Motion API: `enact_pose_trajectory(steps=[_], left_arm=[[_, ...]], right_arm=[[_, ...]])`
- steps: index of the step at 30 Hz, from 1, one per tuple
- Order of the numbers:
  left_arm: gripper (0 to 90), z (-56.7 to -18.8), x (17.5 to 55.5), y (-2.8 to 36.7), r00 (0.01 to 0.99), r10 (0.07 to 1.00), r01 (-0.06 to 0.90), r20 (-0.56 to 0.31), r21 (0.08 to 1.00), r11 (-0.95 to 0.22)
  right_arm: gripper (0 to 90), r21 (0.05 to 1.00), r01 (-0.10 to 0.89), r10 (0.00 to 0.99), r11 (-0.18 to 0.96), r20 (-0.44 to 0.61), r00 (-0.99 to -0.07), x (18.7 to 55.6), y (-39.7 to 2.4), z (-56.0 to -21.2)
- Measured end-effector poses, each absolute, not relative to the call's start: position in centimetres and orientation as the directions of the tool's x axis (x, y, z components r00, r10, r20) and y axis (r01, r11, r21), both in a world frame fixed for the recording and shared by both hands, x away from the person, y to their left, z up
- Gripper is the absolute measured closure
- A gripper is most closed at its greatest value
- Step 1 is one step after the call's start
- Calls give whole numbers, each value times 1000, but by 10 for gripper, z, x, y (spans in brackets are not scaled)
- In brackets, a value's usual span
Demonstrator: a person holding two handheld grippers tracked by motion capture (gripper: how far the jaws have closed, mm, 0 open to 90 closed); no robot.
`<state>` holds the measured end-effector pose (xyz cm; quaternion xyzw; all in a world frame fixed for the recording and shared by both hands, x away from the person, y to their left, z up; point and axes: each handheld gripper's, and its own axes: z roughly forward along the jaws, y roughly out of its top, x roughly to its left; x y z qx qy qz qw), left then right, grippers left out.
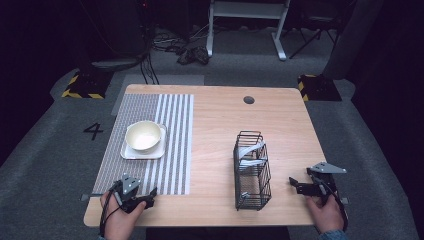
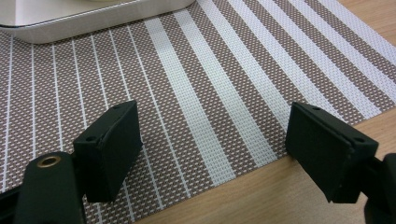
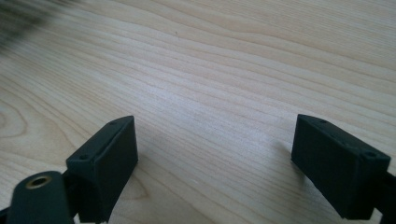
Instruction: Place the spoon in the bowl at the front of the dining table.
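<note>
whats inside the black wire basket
The black wire basket holds what look like pale utensils leaning inside it. The wires and the distance blur them, so their kind and count cannot be told.

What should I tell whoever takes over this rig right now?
Left gripper: jaws open, empty, low over the striped placemat near its front edge.
Right gripper: jaws open, empty, over bare table, right of the wire basket.
Bowl sits on the square plate on the placemat. Pale utensils lie in the basket.
Done: nothing gripped yet. Left: probably moving utensils to the place setting.
</note>
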<state>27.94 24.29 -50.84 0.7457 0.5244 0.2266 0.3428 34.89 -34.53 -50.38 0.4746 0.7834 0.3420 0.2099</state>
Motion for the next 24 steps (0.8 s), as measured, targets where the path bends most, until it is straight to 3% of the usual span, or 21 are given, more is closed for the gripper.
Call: enact_pose_trajectory(steps=[14, 24], left_arm=[[203, -508, 279, 243, 359, 933, 621, -19, 751, -224], [213, -487, 273, 239, 384, 923, 577, -16, 784, -227]], right_arm=[[146, 735, 600, 887, 315, -4, -461, 349, -345, -504], [146, 735, 600, 887, 315, -4, -461, 349, -345, -504]])
